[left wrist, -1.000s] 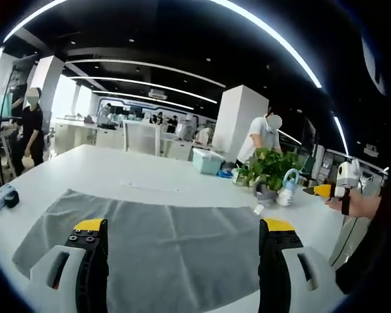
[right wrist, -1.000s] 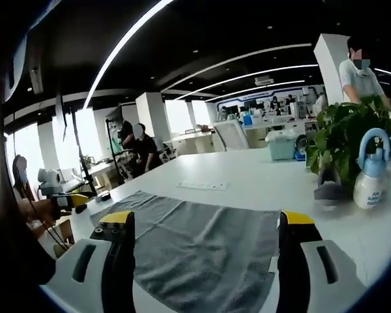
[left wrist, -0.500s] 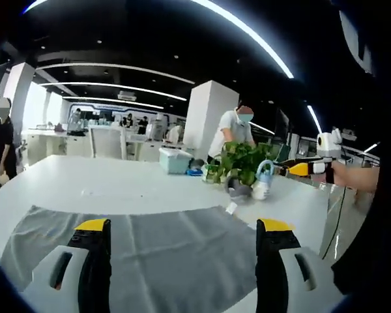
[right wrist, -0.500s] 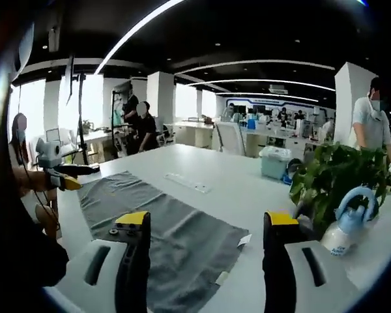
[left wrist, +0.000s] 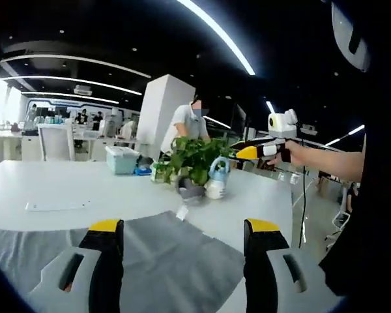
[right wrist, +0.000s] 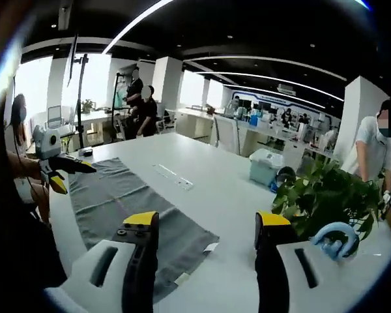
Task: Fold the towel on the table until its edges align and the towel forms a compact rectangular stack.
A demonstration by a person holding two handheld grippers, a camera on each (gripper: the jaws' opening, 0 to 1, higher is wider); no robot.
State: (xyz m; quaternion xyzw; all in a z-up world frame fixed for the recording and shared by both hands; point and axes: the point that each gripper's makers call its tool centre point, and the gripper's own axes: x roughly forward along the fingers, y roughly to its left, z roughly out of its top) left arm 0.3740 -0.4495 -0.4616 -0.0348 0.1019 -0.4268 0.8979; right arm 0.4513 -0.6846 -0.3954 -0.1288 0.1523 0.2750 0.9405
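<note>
- My left claw [left wrist: 180, 228] hangs spread over the grey towel [left wrist: 176, 264] (flat on the white worktop [left wrist: 72, 189]);
- my right claw [right wrist: 207, 222] spread too, gripping nothing.

Open-plan office; black ceiling [left wrist: 117, 26] crossed by long curved light strips [right wrist: 127, 29]; white square pillar [left wrist: 158, 107] mid-frame in left gripper view; bright windows [right wrist: 36, 88] at upper left of right gripper view; white desks [right wrist: 195, 120] and office chair [left wrist: 50, 140] behind.
</note>
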